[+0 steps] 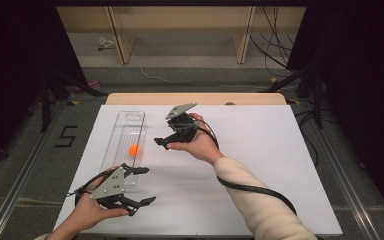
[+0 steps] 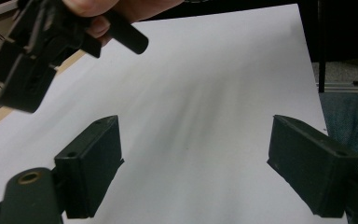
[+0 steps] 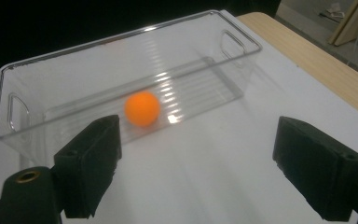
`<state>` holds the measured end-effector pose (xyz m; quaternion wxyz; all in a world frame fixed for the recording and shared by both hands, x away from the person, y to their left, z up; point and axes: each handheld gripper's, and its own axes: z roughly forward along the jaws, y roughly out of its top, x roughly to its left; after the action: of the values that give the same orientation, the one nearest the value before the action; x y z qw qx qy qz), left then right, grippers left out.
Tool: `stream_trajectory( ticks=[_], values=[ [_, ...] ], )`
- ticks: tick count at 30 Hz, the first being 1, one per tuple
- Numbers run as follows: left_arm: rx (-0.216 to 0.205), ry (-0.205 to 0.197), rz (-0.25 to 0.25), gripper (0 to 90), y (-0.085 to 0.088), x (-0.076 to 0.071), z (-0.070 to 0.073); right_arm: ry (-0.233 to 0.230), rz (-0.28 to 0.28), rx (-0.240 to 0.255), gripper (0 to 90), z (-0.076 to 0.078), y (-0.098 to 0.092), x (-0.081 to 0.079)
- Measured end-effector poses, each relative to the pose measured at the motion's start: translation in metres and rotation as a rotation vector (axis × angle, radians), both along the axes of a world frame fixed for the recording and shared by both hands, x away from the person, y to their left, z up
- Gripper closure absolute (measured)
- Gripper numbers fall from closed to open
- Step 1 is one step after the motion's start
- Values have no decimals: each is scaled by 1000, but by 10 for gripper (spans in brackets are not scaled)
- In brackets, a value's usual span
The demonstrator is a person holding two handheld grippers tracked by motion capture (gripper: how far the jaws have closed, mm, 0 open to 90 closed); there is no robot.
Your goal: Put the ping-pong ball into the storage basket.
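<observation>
Right tool [image 3: 193, 163] open, clear bin [image 1: 125, 142] lengthwise front-to-back, orange ball [image 3: 142, 108] inside

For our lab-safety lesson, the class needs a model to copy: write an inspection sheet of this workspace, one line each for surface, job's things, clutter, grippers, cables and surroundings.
Surface: white sheet covering a wooden table.
Job's things: orange ball lying inside the clear plastic bin, on its ribbed floor.
Clutter: nothing seen on the sheet.
Grippers: left gripper open, empty, near the bin's near end; right gripper open, empty, beside the bin, jaws facing it.
Cables: black cable trailing from the right gripper along the sleeve; loose floor cables beyond the table.
Surroundings: grey floor with a marking, wooden frame behind.
</observation>
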<state>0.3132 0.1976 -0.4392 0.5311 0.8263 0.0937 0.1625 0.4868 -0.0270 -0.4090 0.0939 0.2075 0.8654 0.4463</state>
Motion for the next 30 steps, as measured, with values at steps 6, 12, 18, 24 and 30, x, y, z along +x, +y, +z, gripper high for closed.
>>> stream_trajectory(
  ticks=[6,12,18,24,30],
  values=[
    [-1,1,3,169,0,0,0,3,-31,-1,164,-2,-26,-5],
    [1,1,4,168,0,0,0,12,-66,8,163,-4,-47,-8],
    [0,2,6,168,1,0,0,16,-80,7,164,-5,-57,-10],
    [-5,2,7,168,1,0,0,16,-86,9,164,-5,-60,-11],
    [-4,2,6,167,1,0,0,11,-87,10,164,-5,-64,-12]
  ],
)
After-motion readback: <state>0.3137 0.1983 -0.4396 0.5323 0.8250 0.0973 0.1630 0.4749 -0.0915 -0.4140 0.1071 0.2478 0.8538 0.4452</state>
